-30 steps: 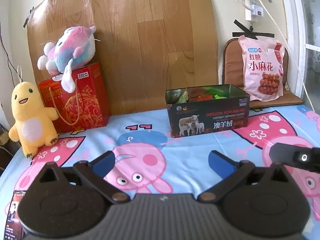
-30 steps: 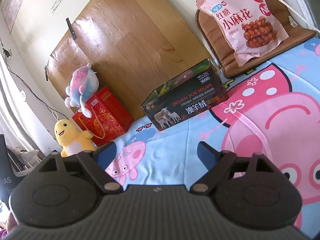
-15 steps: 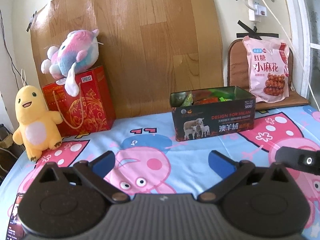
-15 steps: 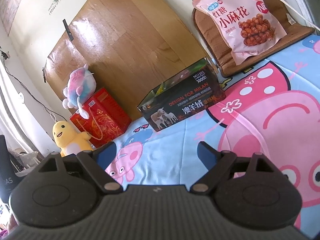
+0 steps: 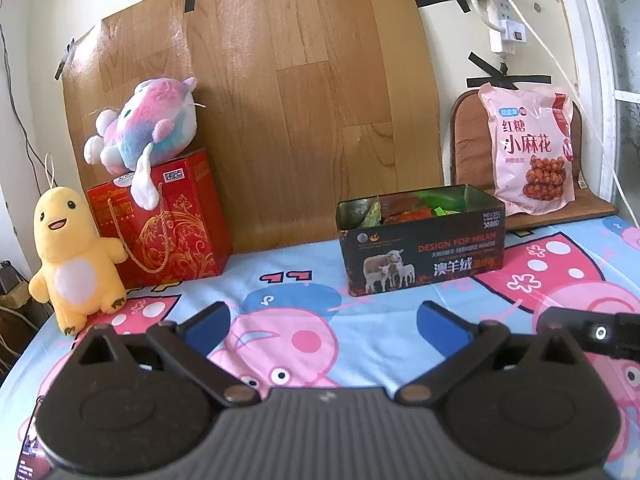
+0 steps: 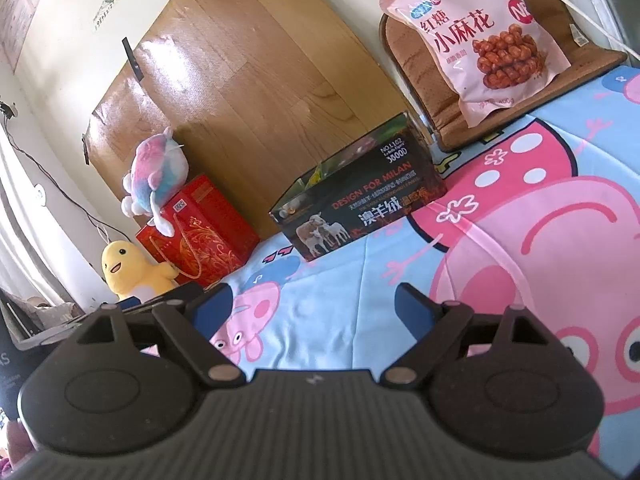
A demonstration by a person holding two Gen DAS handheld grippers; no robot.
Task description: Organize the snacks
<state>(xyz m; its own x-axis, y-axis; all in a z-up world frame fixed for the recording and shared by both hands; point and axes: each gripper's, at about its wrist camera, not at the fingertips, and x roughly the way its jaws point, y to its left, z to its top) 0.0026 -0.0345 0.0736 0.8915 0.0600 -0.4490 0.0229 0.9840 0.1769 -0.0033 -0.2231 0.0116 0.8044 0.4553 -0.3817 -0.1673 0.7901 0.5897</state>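
Observation:
A dark open box [image 5: 422,254] [image 6: 360,210] printed with sheep stands on the cartoon bedsheet, with green and orange snack packets [image 5: 424,208] inside. A pink snack bag [image 5: 530,148] [image 6: 476,36] leans upright on a brown cushion at the back right. My left gripper [image 5: 324,322] hovers open over the sheet, well short of the box, nothing between its blue pads. My right gripper [image 6: 312,306] is open too and empty, near the sheet in front of the box. Part of the right gripper [image 5: 592,332] shows at the left wrist view's right edge.
A red gift bag [image 5: 160,220] with a pastel plush [image 5: 148,124] on top stands at the back left, a yellow plush [image 5: 76,258] beside it. A wood-pattern panel [image 5: 280,100] leans on the wall. A power strip and cables [image 5: 504,20] hang at upper right.
Both grippers have drawn back and risen a little, so the box and snack bag look smaller and lower in the left wrist view. Both stay open and empty.

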